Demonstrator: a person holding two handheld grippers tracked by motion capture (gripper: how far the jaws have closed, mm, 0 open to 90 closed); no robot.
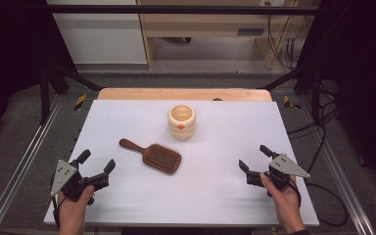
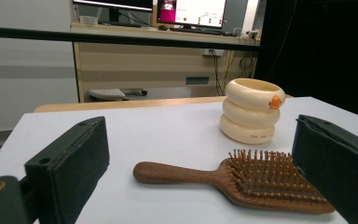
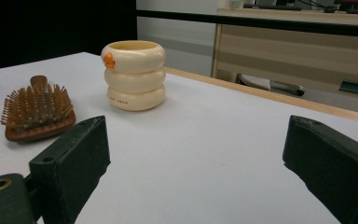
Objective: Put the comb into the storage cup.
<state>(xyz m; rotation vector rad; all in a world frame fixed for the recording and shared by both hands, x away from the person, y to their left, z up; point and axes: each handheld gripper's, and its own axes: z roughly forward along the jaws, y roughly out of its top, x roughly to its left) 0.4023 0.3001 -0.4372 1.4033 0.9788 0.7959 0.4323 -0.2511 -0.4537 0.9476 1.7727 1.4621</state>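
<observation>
Centre frame in the high view, a wooden hairbrush (image 1: 152, 155) lies bristles up on the white table (image 1: 215, 196), handle pointing to the upper left. Just above it, near the middle top of the sheet, stands a cream ringed cup (image 1: 181, 121), apart from the brush. Lower left, the left gripper (image 1: 97, 166) is spread wide, nothing between its jaws. Lower right, the right gripper (image 1: 254, 157) gapes too, holding nothing.
</observation>
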